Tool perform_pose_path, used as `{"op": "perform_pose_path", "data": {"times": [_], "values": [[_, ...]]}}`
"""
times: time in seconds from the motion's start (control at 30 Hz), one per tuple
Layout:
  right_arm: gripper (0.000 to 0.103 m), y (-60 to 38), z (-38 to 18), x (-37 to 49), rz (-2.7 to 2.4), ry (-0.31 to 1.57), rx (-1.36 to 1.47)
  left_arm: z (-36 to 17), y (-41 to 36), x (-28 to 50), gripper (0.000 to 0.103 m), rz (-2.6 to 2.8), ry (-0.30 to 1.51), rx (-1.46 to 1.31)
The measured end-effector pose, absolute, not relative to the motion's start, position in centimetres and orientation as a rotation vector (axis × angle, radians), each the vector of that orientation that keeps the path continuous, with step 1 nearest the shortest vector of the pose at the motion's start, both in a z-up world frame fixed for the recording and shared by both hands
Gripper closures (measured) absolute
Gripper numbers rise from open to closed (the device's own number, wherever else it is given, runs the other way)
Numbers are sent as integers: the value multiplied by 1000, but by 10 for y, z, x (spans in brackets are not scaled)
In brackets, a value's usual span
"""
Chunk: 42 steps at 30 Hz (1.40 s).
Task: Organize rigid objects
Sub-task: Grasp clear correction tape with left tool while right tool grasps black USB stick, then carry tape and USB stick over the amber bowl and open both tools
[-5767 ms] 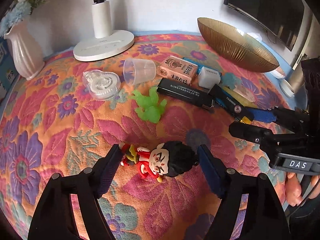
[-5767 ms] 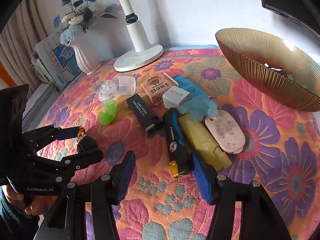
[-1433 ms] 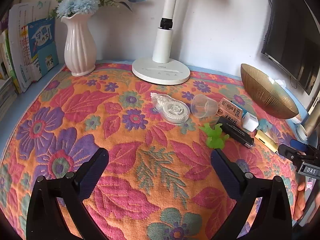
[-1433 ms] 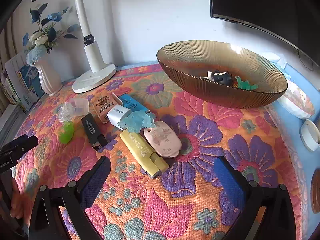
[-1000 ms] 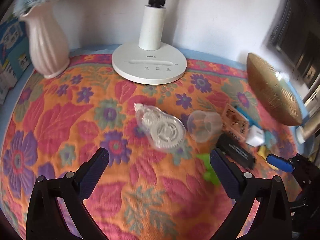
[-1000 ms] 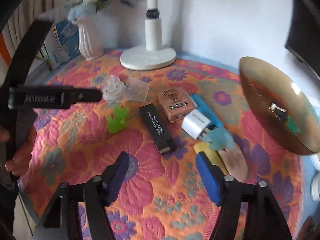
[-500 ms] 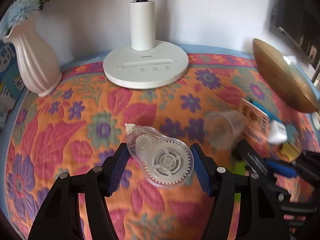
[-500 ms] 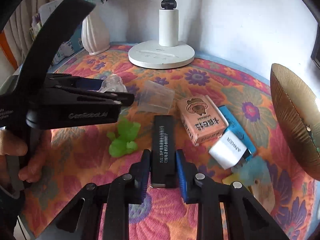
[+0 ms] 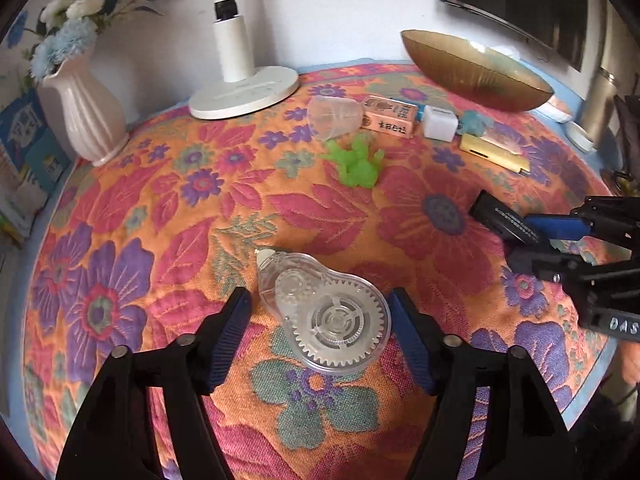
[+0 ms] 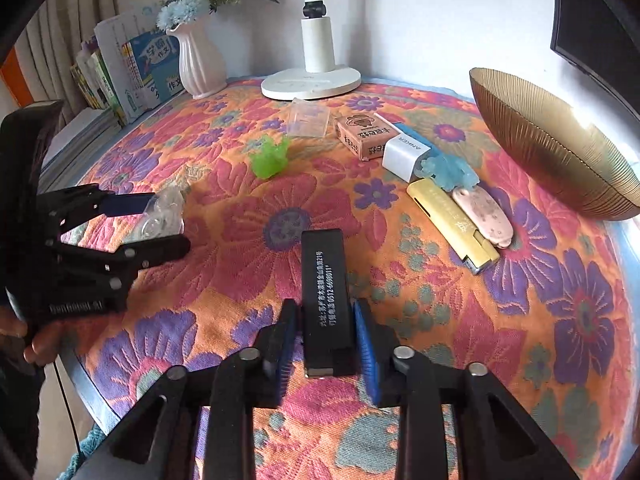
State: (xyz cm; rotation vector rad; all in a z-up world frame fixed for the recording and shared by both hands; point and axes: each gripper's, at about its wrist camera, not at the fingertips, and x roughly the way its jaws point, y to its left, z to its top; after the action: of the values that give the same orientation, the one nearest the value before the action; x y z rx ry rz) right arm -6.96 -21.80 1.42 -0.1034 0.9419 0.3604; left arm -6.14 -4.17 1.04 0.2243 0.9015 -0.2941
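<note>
A clear tape dispenser (image 9: 332, 312) with white gears lies flat on the flowered cloth between the jaws of my left gripper (image 9: 320, 312). The jaws are opening; the left pad stands clear of it and the right pad is at its edge. A black bar (image 10: 326, 288) with white print lies on the cloth between the blue pads of my right gripper (image 10: 326, 336), whose jaws are opening with slim gaps on both sides. The gold ribbed bowl (image 10: 552, 148) stands at the far right. The right wrist view shows the left gripper (image 10: 160, 226) and dispenser (image 10: 164, 216) at left.
Farther back lie a green figure (image 9: 356, 160), a clear cup (image 9: 336, 116), a pink box (image 9: 392, 116), a white charger (image 9: 440, 126), a yellow lighter (image 9: 492, 154), a blue figure (image 10: 448, 170) and a pink oval case (image 10: 484, 210). A lamp base (image 9: 244, 92), a vase (image 9: 84, 120) and books (image 10: 120, 76) stand behind.
Both grippers came toward the near table edge, bringing the dispenser and the black bar away from the other objects. Both pairs of jaws now stand a little wider.
</note>
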Motion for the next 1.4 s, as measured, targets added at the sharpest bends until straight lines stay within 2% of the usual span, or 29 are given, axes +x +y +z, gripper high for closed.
{"op": "perform_pose_path", "data": {"times": [0.07,0.1,0.13,0.2,0.33,0.5,0.8,1.0,1.23,1.27,1.3,1.33,1.37,1.4], "values": [[62,-213,13,-72,332,929,-124,9,-38,-62,33,-289,901,202],[63,-208,13,-76,313,915,-150,9,-36,-64,41,-297,905,188],[69,-204,13,-79,304,904,-172,10,-34,-65,44,-312,909,164],[79,-198,15,-85,320,895,-184,11,-34,-65,44,-302,913,152],[79,-201,25,-90,379,886,-108,26,-43,-68,45,-299,873,158],[79,-231,63,-87,350,803,-20,82,-71,-65,45,-379,758,143],[79,-370,147,-65,33,613,156,158,-180,-15,45,-521,614,185],[79,-442,147,-23,-95,667,285,146,-248,36,45,-592,674,153],[79,-450,123,24,-126,764,294,111,-280,77,44,-576,766,128],[79,-450,122,30,-136,763,289,110,-282,82,40,-575,770,121],[79,-452,122,35,-137,755,276,110,-280,85,26,-575,771,116],[74,-453,121,40,-142,755,258,111,-278,85,21,-565,767,112],[68,-454,120,42,-163,763,243,114,-273,84,19,-557,754,104],[67,-457,121,40,-171,761,251,117,-266,81,19,-558,741,96]]}}
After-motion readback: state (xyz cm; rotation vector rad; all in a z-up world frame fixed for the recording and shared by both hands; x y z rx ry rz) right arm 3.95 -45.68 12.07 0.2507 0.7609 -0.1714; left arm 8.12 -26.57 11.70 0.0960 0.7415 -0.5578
